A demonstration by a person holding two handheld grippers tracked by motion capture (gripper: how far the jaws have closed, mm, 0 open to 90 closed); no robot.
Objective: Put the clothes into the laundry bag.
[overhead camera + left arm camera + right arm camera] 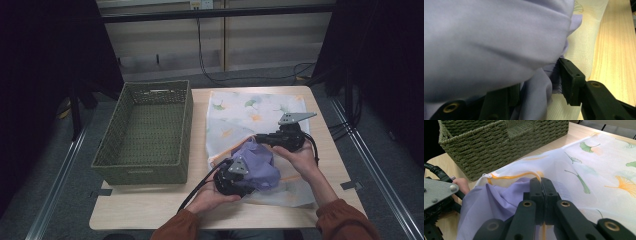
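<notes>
Nearest, purple cloth [257,165] is pinched between the left gripper's [233,176] jaws at the table's [150,207] front. Just beyond, the mesh bag's [250,112] orange-edged mouth is clamped by the right gripper [541,182]. A wicker basket [127,167] stands farther left.

Crumpled lilac cloth [257,162] lies half inside the mesh bag [250,112] (ginkgo-printed).

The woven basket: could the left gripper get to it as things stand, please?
Probably yes. The woven basket stands open beside the left gripper, with bare table between. But purple cloth sits between its jaws, so that would come along.
</notes>
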